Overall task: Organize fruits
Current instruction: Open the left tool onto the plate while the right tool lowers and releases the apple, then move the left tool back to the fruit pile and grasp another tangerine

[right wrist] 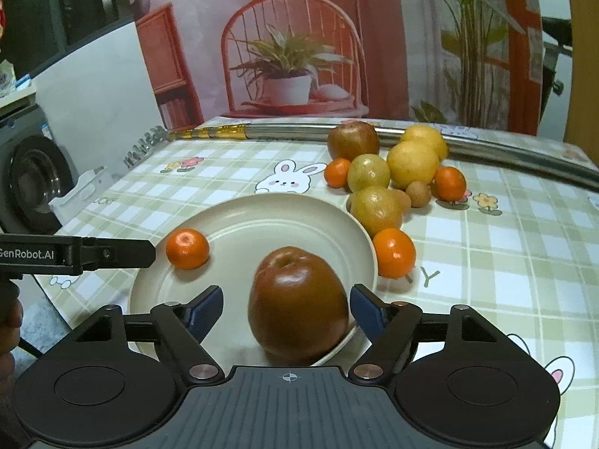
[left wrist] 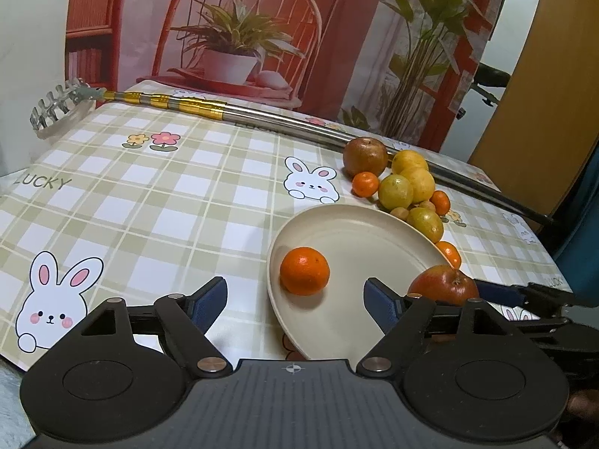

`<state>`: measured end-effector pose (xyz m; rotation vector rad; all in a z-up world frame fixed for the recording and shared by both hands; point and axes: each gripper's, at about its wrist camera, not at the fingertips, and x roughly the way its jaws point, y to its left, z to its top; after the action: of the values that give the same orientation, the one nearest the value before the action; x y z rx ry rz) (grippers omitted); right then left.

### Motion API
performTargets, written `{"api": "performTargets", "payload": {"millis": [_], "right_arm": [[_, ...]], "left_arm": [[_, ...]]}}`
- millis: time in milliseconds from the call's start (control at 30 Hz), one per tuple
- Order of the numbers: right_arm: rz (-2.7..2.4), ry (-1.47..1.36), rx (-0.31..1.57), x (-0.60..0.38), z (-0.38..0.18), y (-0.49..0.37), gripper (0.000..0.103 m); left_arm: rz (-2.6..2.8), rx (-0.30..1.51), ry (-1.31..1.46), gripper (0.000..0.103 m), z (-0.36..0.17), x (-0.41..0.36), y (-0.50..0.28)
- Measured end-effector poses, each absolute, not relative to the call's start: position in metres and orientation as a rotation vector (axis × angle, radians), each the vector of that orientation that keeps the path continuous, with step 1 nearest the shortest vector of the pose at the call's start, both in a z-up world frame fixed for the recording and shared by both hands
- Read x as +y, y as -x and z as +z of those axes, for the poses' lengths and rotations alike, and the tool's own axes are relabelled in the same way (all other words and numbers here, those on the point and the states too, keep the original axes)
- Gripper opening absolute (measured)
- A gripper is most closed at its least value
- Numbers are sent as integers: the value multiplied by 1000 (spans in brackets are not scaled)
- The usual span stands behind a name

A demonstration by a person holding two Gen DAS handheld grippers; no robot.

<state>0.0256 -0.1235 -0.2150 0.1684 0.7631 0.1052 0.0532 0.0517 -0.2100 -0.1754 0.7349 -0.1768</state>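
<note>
On the checked tablecloth (left wrist: 179, 202) with its rabbits and flowers sits a cream plate (right wrist: 239, 220), and just beyond its far right rim lies a cluster of loose fruit: a brownish apple (right wrist: 353, 140) at the back, yellow citrus (right wrist: 411, 162), greenish-yellow ones (right wrist: 368, 172), a few small tangerines (right wrist: 394, 252) and some little brown fruits (right wrist: 418, 194). One greenish fruit and one tangerine press right up against the plate's edge. Behind the pile a long metal pole (left wrist: 284, 121) with gold bands and a rake-like head runs across the back of the table, touching the far apple. A printed backdrop (left wrist: 239, 37) of a chair and potted plants hangs behind it all.

Two fruits lie in the plate: a tangerine (left wrist: 304, 270) toward its left side and a red-brown apple (right wrist: 297, 303) at the near edge.

From the right wrist, the apple fills the space between the fingers and hides the plate's near rim; this view also shows a dark appliance (right wrist: 33, 179) off to the left of the table. From the left wrist only a slice of that apple shows, behind the right finger, while the whole length of the pole and its rake head are clear.

Both tools tilt downward toward the plate. The left gripper (left wrist: 295, 301) is spread wide, the tangerine beyond its tips, untouched. The right gripper (right wrist: 286, 310) straddles the apple with gaps at both pads, so it is let go
</note>
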Motion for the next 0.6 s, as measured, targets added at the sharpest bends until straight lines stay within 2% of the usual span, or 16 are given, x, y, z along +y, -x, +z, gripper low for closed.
{"api": "performTargets", "payload": {"millis": [600], "right_arm": [[-38,-130,683,-189,-179,-44,75]], "left_arm": [[-199,762,57,84,-169,44,-126]]}}
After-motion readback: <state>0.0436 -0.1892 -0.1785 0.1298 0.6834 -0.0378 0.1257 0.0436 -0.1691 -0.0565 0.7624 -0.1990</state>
